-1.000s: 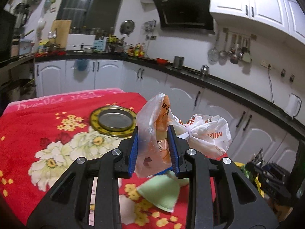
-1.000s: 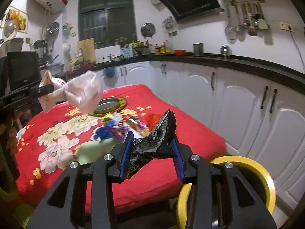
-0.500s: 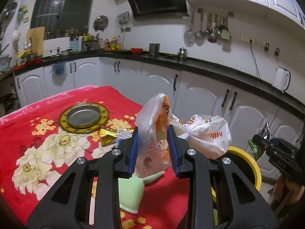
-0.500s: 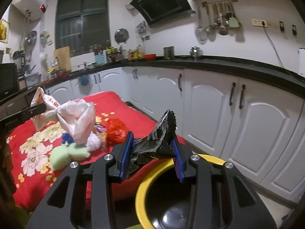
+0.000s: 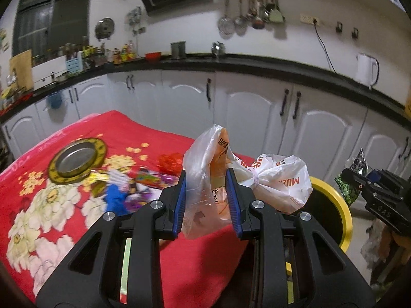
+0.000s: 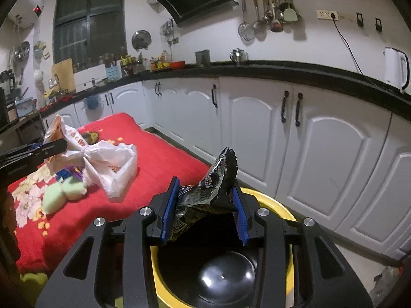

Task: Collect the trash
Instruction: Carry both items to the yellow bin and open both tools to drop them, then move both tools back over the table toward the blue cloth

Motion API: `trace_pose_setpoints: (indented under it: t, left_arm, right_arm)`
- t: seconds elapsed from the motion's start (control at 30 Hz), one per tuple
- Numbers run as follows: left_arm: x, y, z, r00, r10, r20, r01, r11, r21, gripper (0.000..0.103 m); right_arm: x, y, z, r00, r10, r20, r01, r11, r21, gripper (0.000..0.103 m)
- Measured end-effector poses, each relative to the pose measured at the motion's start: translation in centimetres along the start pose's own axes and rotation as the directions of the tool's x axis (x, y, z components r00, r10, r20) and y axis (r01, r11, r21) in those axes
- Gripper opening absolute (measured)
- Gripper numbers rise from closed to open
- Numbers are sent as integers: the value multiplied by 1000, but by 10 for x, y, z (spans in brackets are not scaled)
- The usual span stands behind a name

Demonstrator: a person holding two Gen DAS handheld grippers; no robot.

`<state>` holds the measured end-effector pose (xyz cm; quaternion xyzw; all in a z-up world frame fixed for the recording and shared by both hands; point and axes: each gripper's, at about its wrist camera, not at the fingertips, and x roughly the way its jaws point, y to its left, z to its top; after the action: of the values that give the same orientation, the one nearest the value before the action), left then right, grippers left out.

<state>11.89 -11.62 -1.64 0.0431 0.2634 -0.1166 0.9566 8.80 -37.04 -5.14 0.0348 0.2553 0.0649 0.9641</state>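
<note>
The left tongs point(image 5: 206, 197) point forward and slightly down, clamped on a knotted white plastic bag point(image 5: 272, 182) whose long axis runs from 9 to 3 o'clock, its printed end bulging toward 3 o'clock. The right tongs point(image 6: 204, 211) tilt downward too, gripping a crumpled black snack wrapper point(image 6: 215, 187) that stands nearly upright, its serrated end toward 12 o'clock, directly above a yellow-rimmed bin point(image 6: 285, 213) with a black liner. At 9 o'clock, a bench under a red floral cloth point(image 5: 43, 205) carries loose colourful wrappers point(image 5: 143, 182), a green sponge point(image 6: 64, 192) and a gold-rimmed plate point(image 5: 77, 157). White cabinets point(image 6: 321, 154) under a black worktop line the kitchen wall.
</note>
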Motion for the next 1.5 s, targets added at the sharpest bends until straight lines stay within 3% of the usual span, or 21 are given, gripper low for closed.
trace_pose_setpoints:
  t: [0.47,0.67,0.73,1.1,1.3,1.5]
  left_arm:
    - [49,-69,-14,992,-55,-110,69,990,123,24]
    - [61,-85,-22,987,-47,-156,70,987,145,30]
    - [62,-87,-23,985,-53,-163,77,986,147,32]
    - [51,-78,-20,986,-100,-134,109,992,60,79]
    - [29,-58,-18,993,-99,-58,99,995,-2,90]
    - [11,-33,-12,998,-62,8,63,996,-61,92]
  right_arm:
    - [10,-35,-41,993,-20,-116,26,999,45,39]
    - [10,-40,-49,990,0,-138,10,998,67,43]
    - [13,-42,-50,989,2,-149,9,997,78,51]
    - [14,-44,-51,989,-2,-149,16,995,95,64]
    - [10,-34,-45,992,5,-129,4,998,68,67]
    - [3,-16,-34,995,31,-96,-28,999,31,70]
